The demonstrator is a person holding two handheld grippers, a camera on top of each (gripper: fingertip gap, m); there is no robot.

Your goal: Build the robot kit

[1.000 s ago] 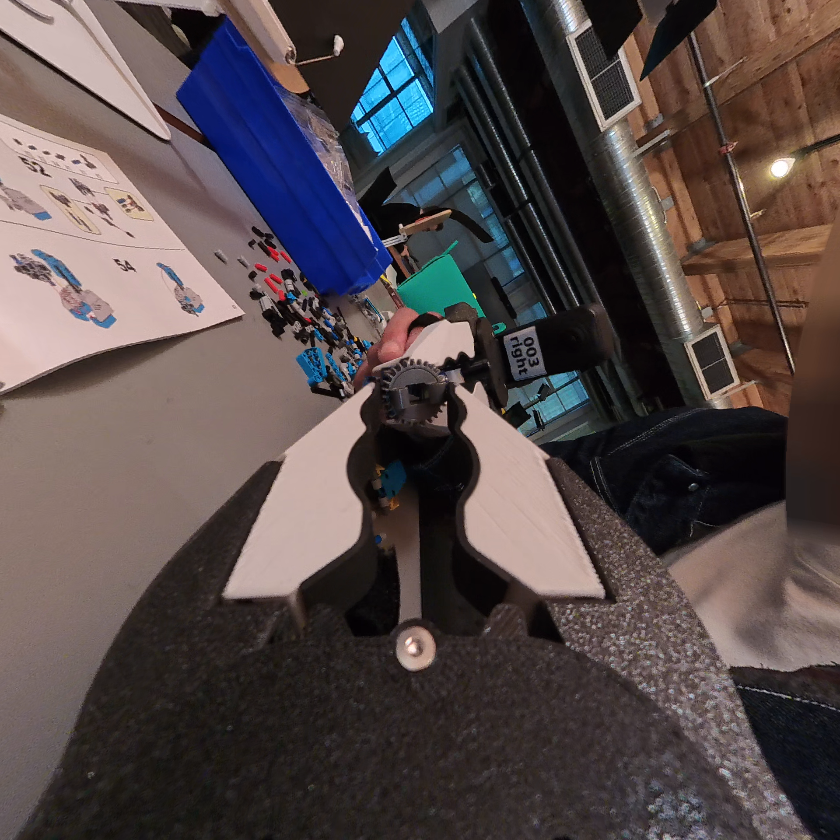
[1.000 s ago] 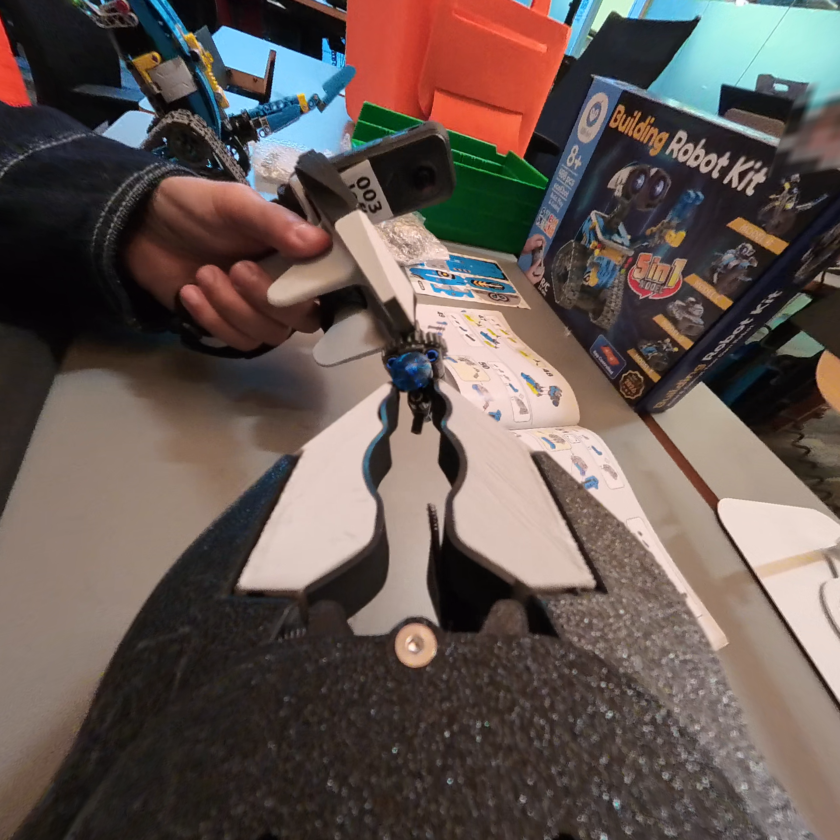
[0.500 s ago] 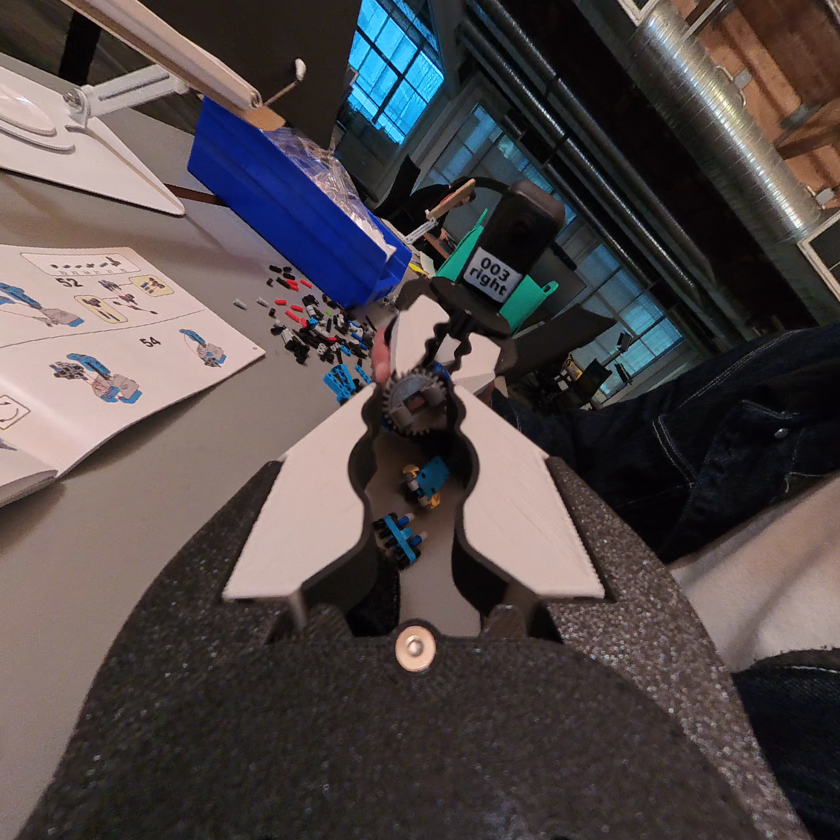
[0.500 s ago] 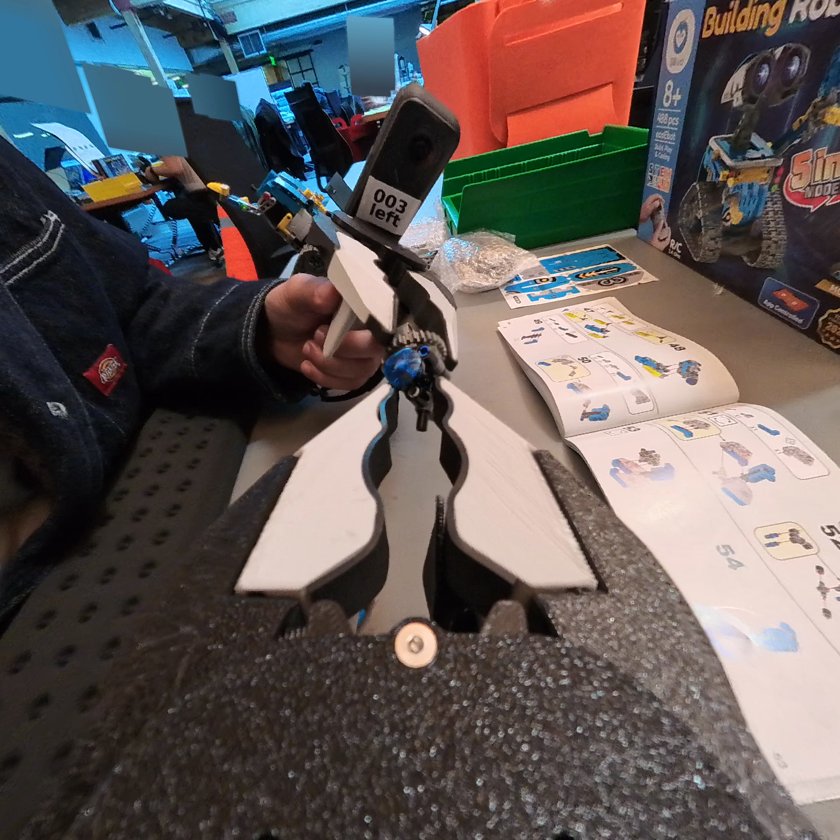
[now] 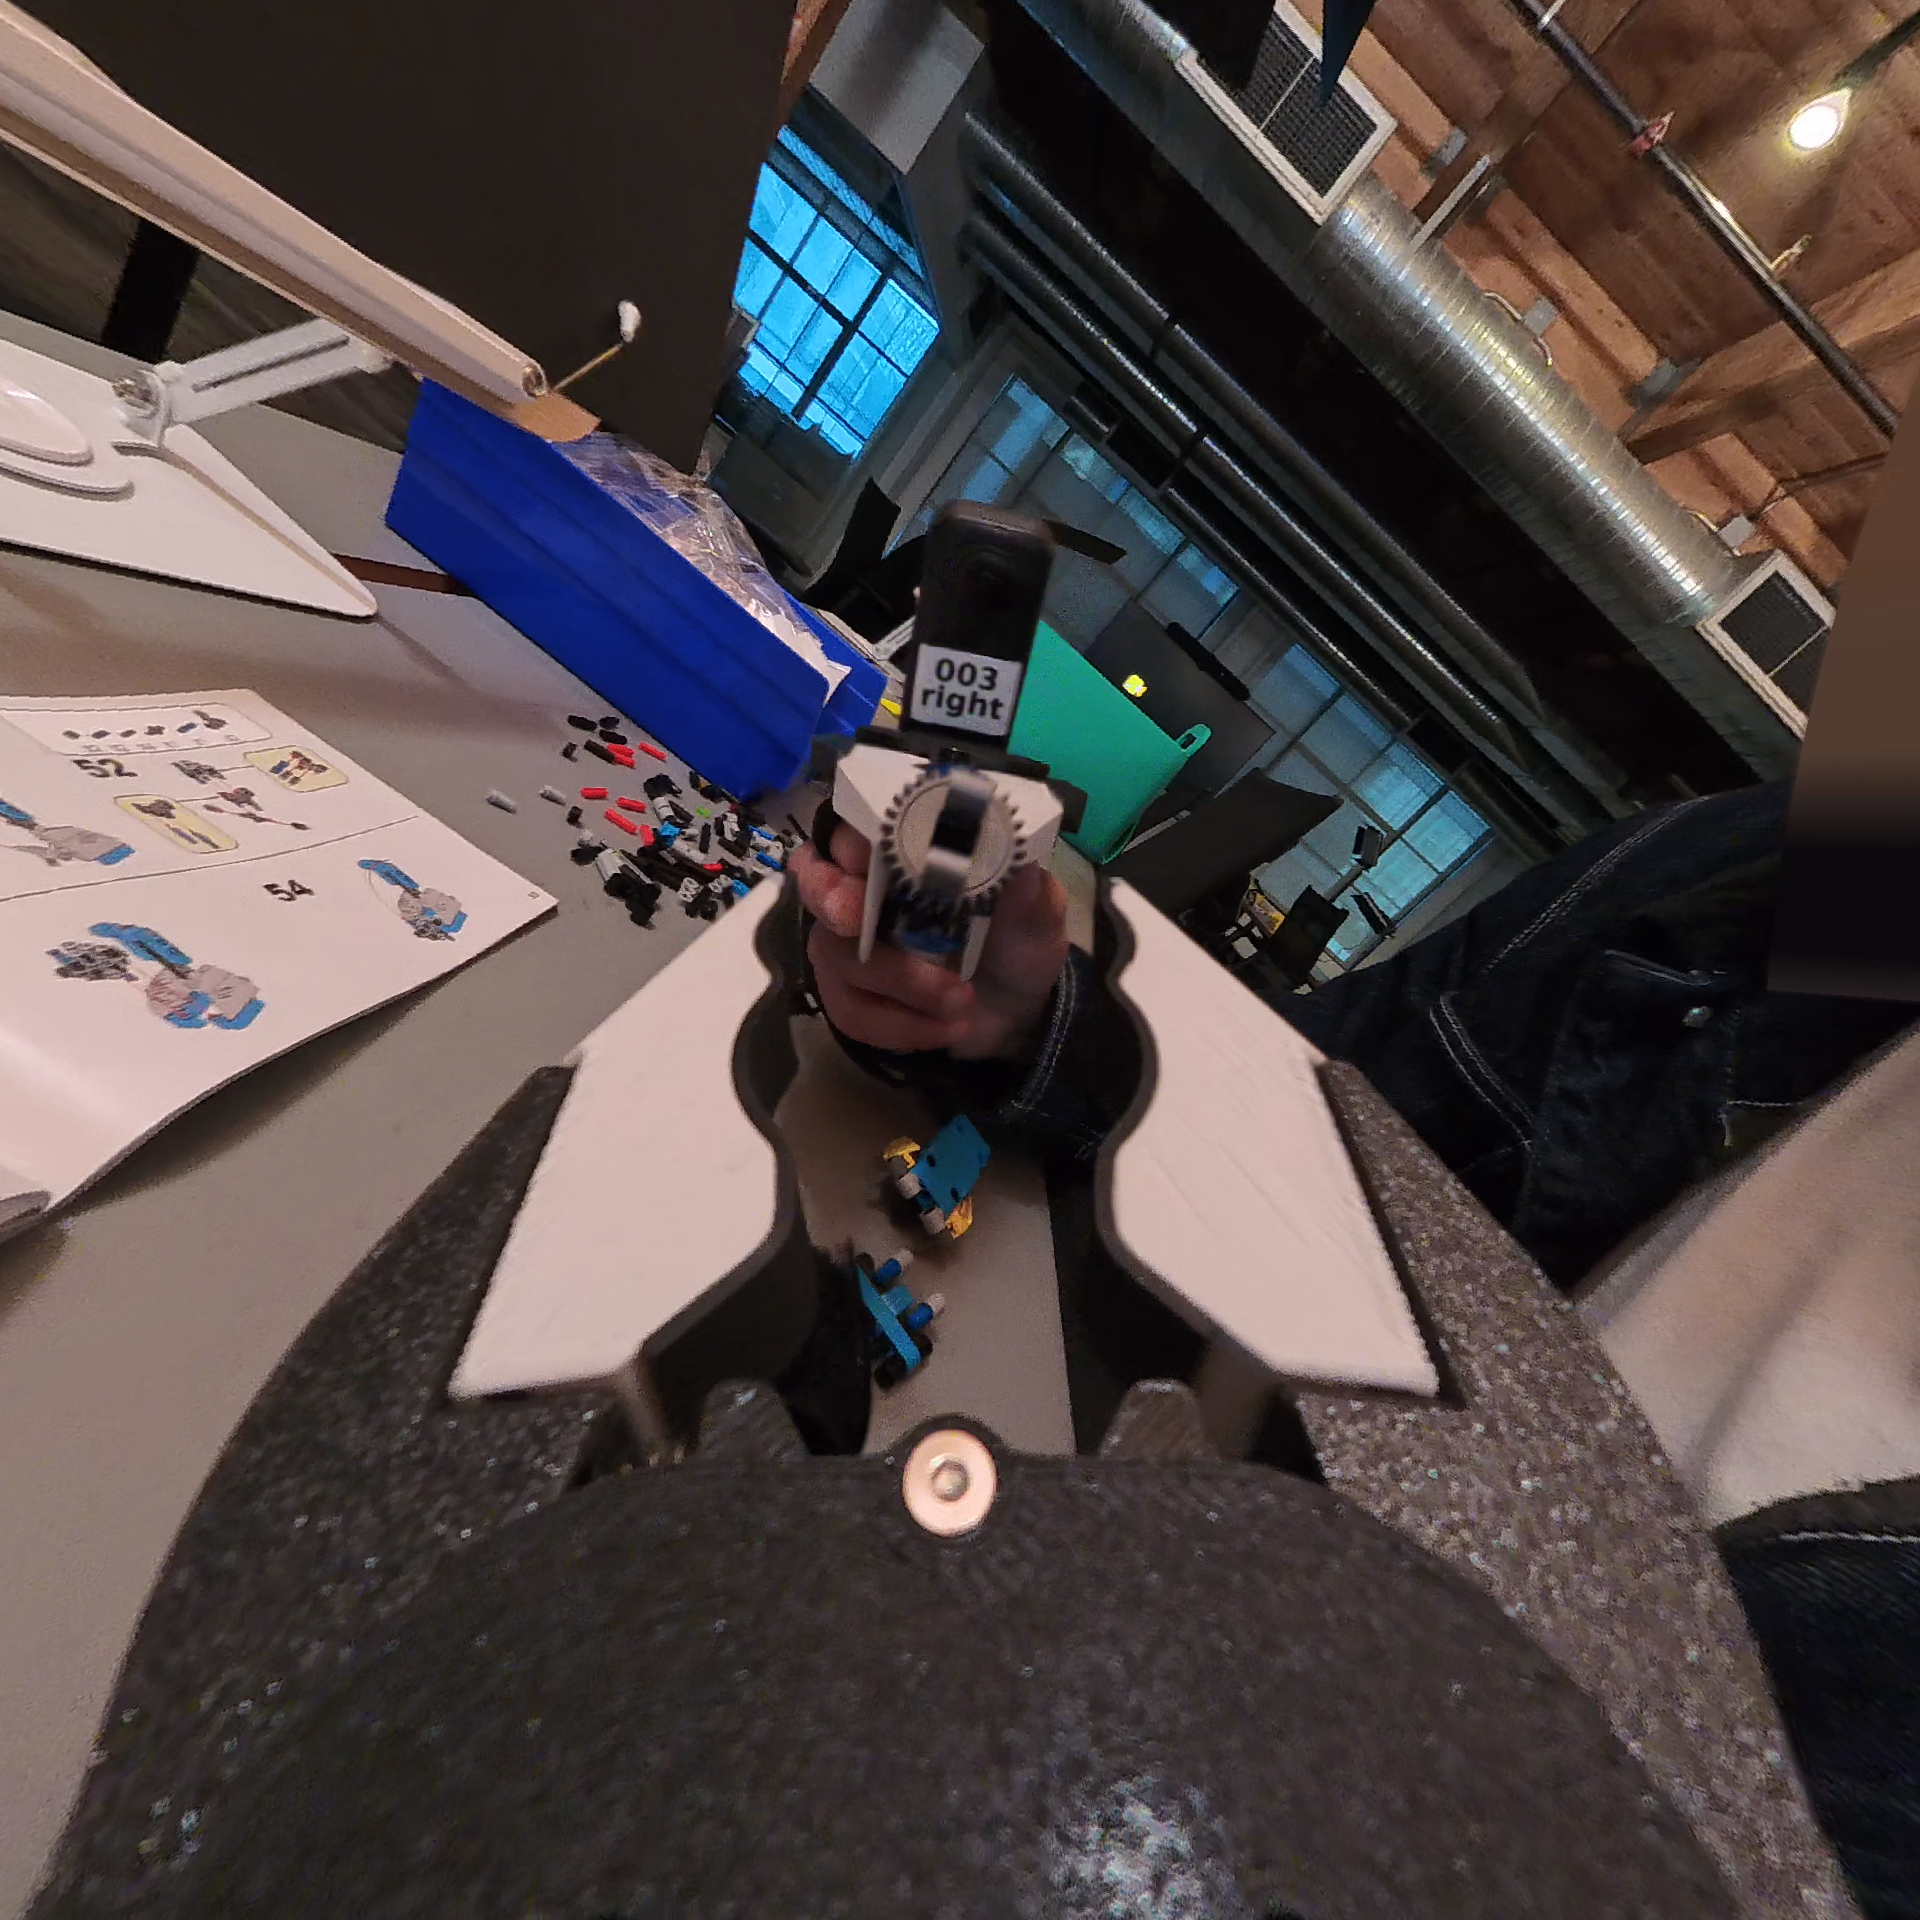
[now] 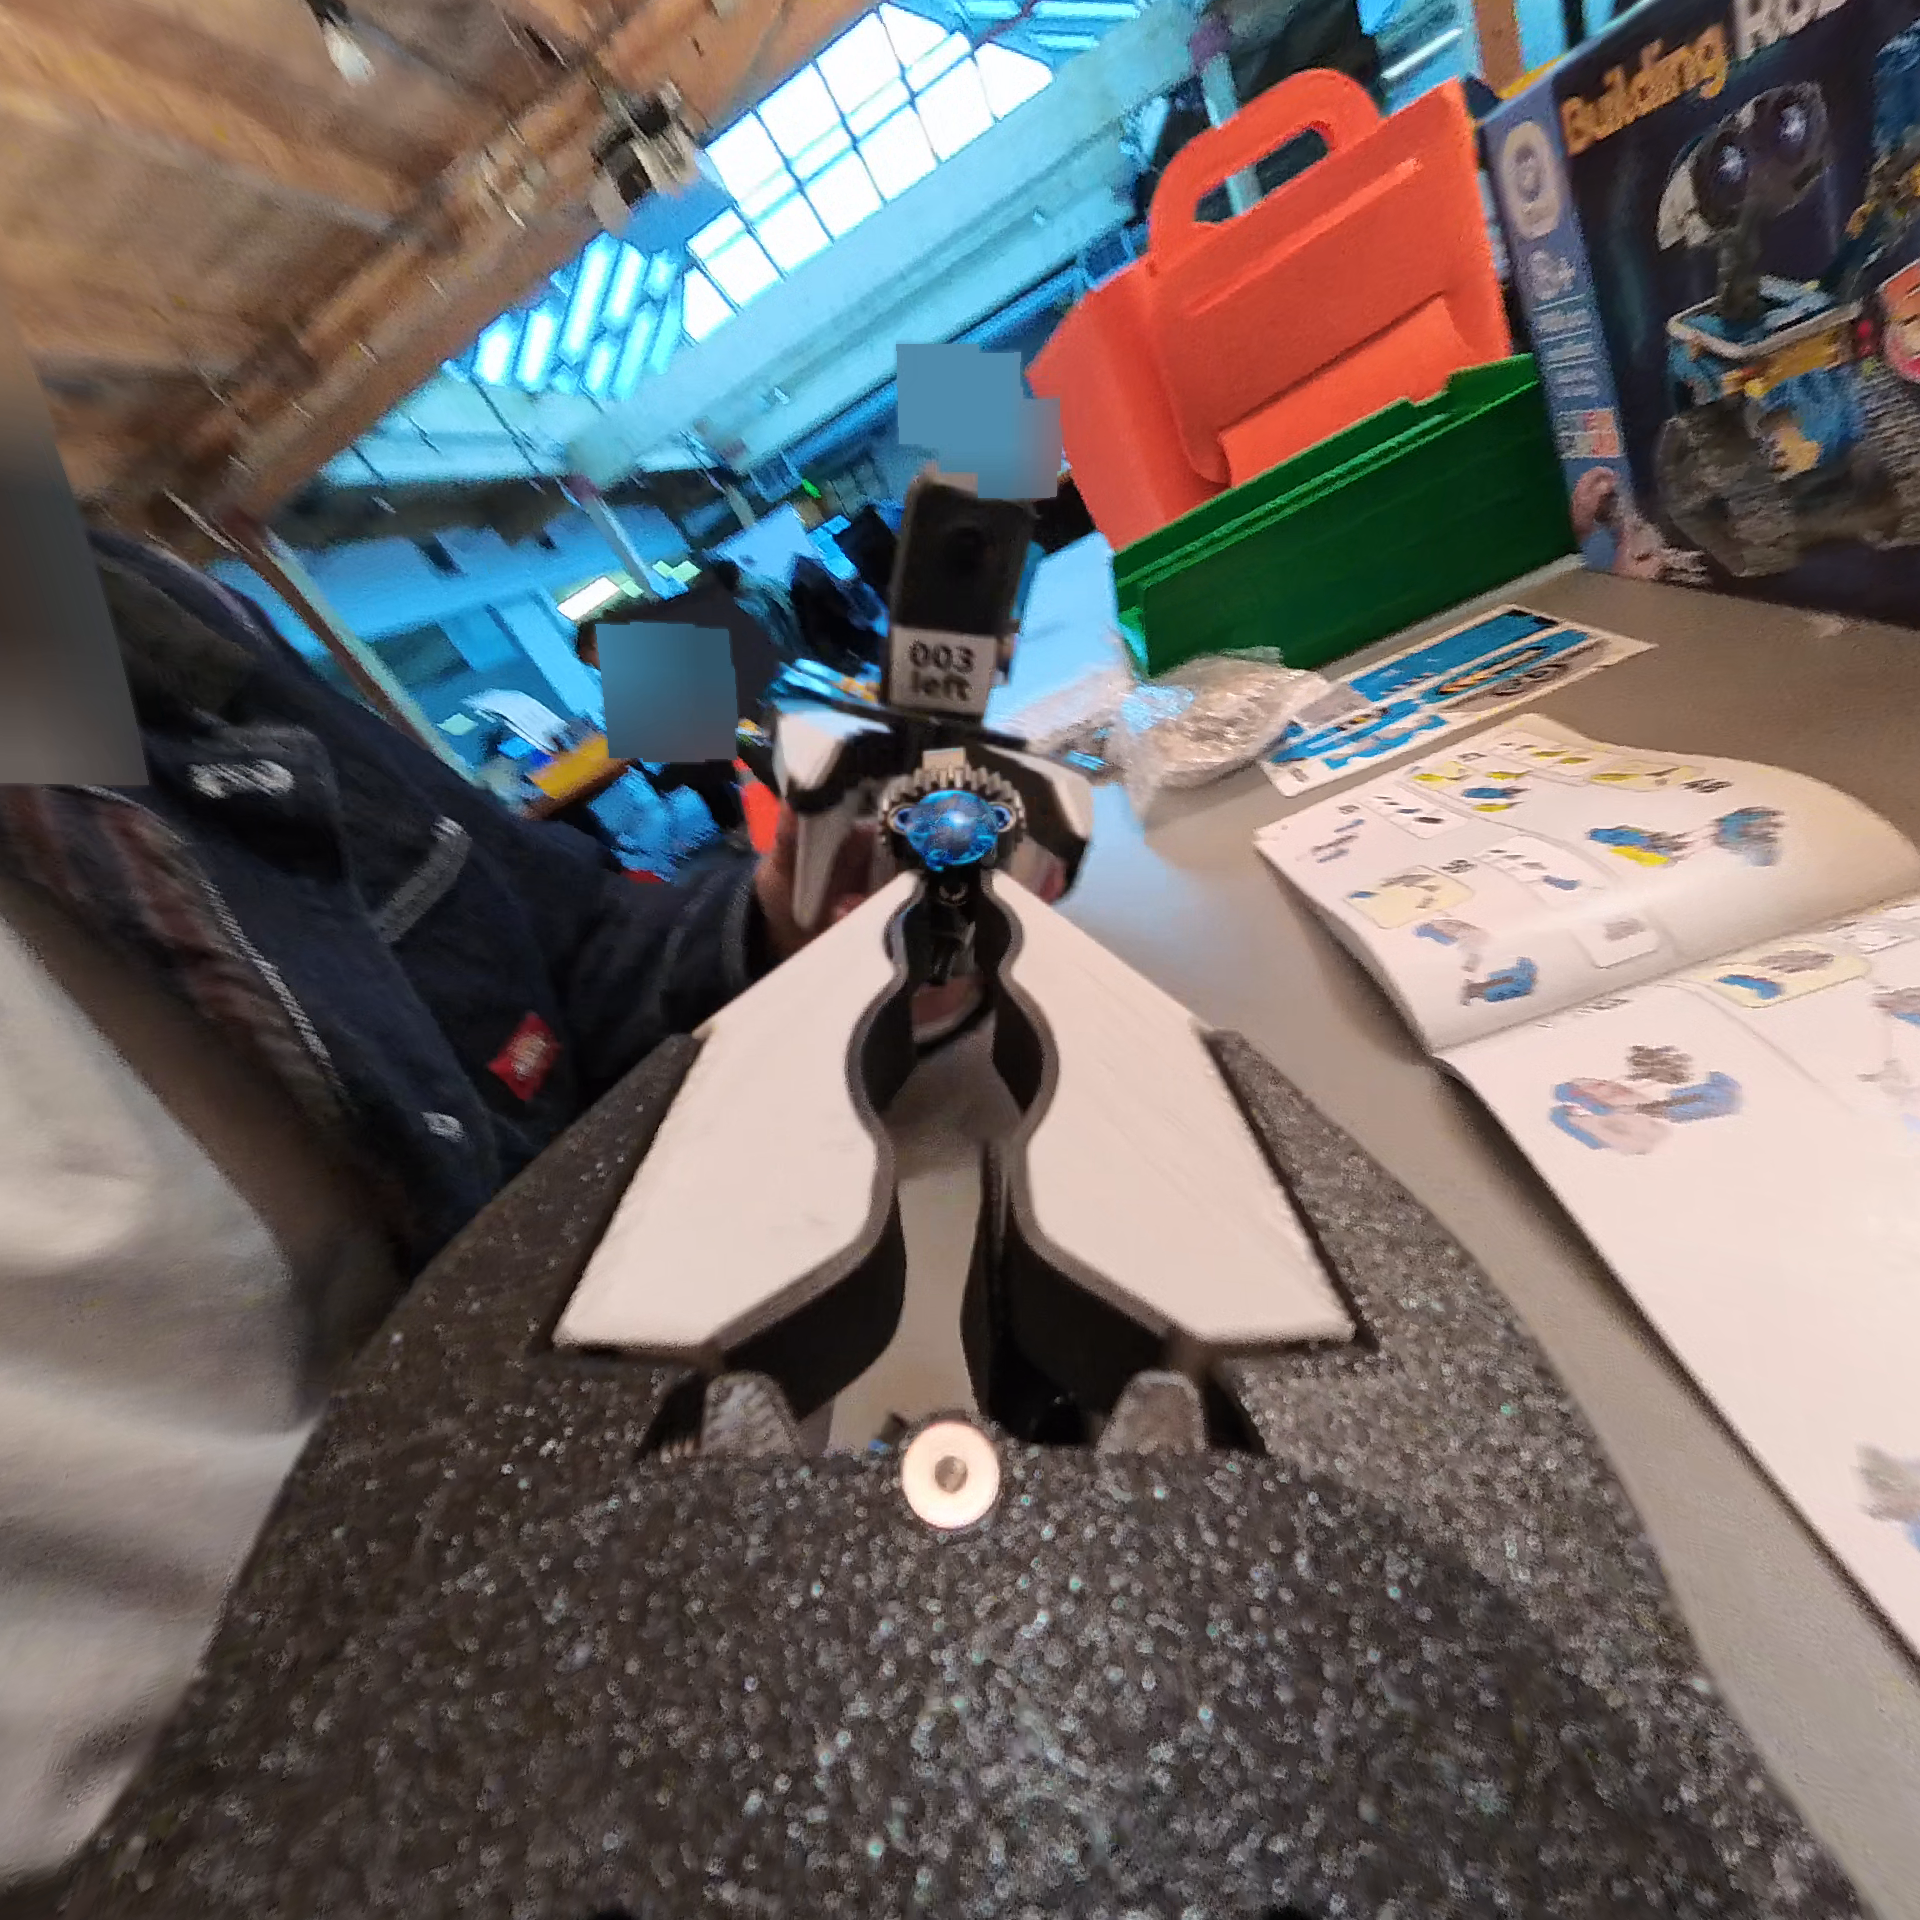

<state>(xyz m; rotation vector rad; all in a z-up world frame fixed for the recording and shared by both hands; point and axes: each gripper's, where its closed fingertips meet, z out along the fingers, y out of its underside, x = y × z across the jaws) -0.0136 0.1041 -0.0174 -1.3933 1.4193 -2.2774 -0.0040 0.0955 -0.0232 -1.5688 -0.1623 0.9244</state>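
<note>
**Gear held in the air between the two grippers**

My right gripper has its fingers almost closed on the thin black stem of a small gear piece. The grip is low on the stem, so I think the toothed wheel and the blue cap stay free in front.

My left gripper faces it. Its fingers are wide apart and hold nothing. The gear sits in the gap between their tips, and I see no contact. The piece is above the desk, near its front edge, probably so that both cameras can see it.

Below, two small blue parts lie on the desk. The booklet, the loose pieces and the blue bin are farther to the left
</note>
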